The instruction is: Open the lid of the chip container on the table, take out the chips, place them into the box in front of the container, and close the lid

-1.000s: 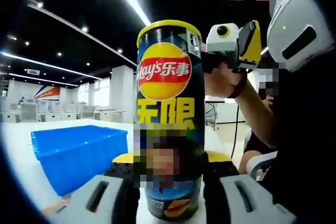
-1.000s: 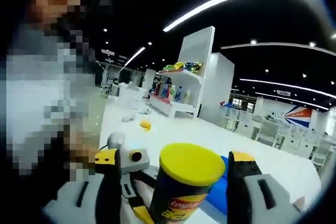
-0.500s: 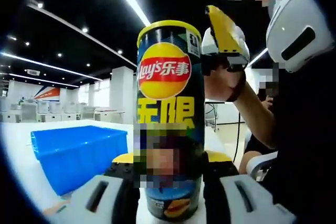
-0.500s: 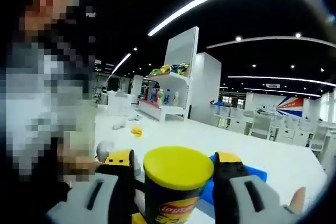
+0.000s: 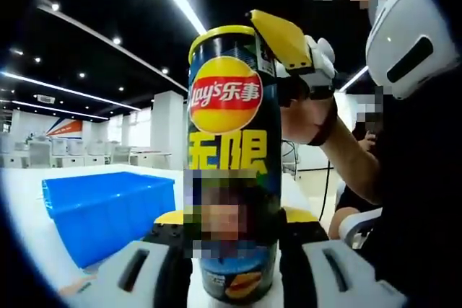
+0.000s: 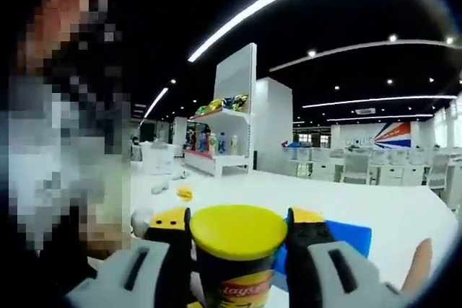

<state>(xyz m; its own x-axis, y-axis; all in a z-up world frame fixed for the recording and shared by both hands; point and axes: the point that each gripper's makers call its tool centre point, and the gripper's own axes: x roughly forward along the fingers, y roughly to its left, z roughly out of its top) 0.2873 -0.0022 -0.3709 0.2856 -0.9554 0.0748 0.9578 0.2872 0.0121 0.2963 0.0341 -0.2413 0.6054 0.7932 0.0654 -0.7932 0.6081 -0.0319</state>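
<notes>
The right gripper [image 6: 238, 232] has come down around the yellow lid [image 6: 238, 231], jaws touching its rim; left gripper [image 5: 229, 232] clamps the chip container [image 5: 232, 149], ready for opening.

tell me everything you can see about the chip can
The chip can is a tall, dark blue tube, upright on the white table, with a red and yellow Lay's logo, large yellow characters and a yellow plastic lid, still on. The left gripper has its jaws against the lower body on both sides. The right gripper brackets the lid at the top. Whether those jaws are pressing the rim cannot be told. A blue box sits beside it.
</notes>
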